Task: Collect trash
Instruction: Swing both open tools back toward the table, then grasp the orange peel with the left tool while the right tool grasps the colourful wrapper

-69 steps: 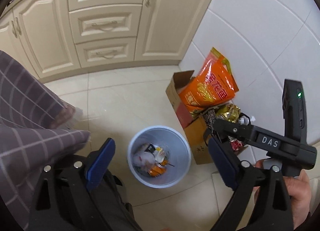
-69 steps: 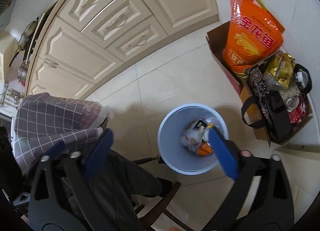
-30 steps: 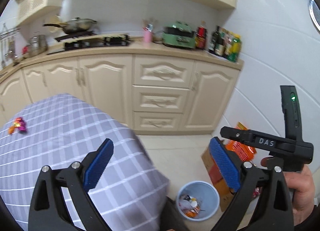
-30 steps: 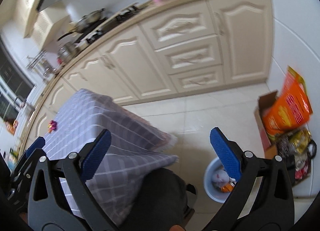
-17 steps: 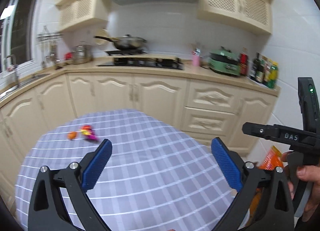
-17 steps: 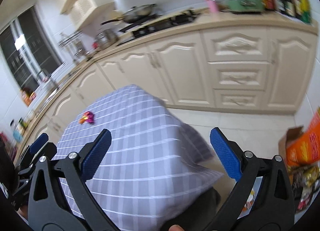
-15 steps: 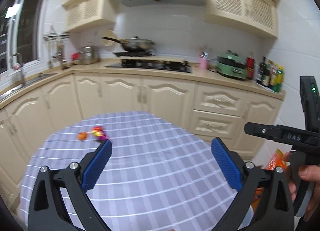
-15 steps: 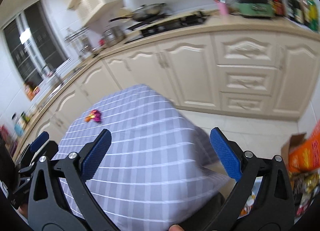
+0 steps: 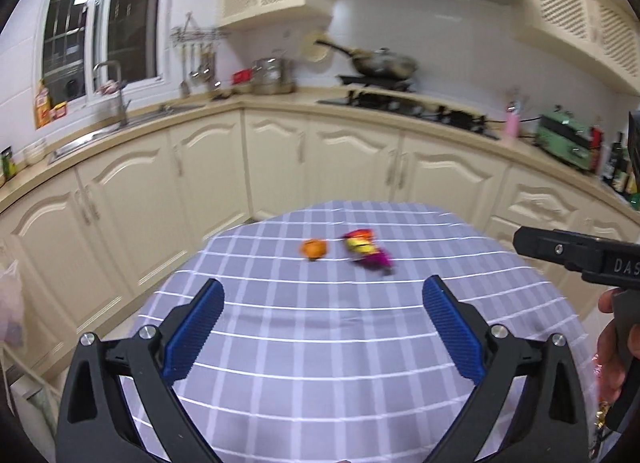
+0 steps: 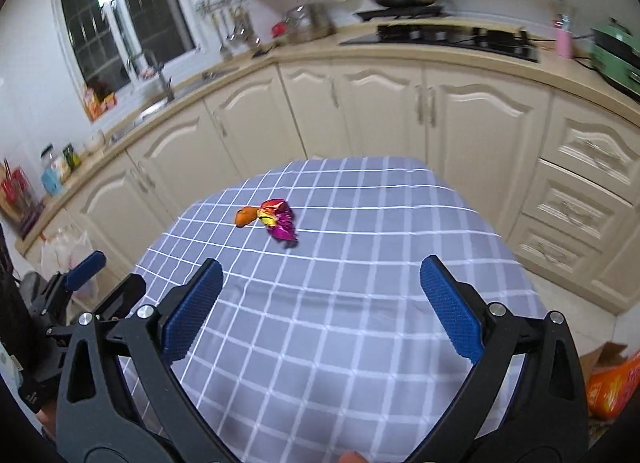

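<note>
The left gripper (image 9: 322,333) is hovering with its jaws spread wide above the checked tablecloth (image 9: 340,359). Beyond it, an orange scrap (image 9: 313,249) and a purple-yellow wrapper (image 9: 366,249) are lying side by side, blurred.

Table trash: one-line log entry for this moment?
left hand-held gripper open | right hand-held gripper open | orange scrap, purple wrapper on table | ungrasped

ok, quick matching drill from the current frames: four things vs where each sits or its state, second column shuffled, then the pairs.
1. orange scrap
2. purple wrapper
3. wok
4. left tool

A. on the stove
B. open, nothing between its fingers
C. on the checked tablecloth, left one of the two pieces
D. on the tablecloth, right one of the two pieces

Pairs: 1-C, 2-D, 3-A, 4-B
</note>
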### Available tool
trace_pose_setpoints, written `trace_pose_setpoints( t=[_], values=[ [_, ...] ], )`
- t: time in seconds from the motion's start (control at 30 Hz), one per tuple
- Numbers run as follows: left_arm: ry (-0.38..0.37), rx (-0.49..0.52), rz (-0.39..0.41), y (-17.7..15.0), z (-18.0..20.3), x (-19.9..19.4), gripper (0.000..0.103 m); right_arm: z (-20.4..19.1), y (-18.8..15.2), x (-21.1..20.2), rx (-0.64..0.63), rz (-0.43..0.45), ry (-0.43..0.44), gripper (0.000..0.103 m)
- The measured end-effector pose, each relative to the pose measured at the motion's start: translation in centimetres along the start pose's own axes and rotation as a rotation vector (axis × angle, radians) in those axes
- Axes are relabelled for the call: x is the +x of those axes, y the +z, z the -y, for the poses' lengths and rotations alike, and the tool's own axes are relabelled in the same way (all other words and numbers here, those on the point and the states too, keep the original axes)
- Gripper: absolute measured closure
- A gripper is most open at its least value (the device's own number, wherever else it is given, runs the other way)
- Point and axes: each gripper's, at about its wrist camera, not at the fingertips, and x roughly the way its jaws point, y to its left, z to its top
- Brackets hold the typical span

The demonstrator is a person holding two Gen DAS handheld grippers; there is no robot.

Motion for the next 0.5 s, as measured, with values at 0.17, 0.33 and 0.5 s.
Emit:
trace_pose_setpoints(
  t=[0.17,0.33,0.5],
  values=[
    [0.031,-0.041,-0.061,0.3,-2.9,3.9,0.006,-2.4,1.1,8.0,-0.063,-0.122,0.017,0.006],
    [0.053,-0.013,-0.123,1.5,-4.3,8.6,0.006,-3.4,2.1,14.0,-0.08,-0.177,0.046,0.015],
    [0.058,0.017,-0.19,2.0,-4.2,13.0,0.006,-3.3,2.6,18.1,-0.079,-0.23,0.074,0.063]
  ],
)
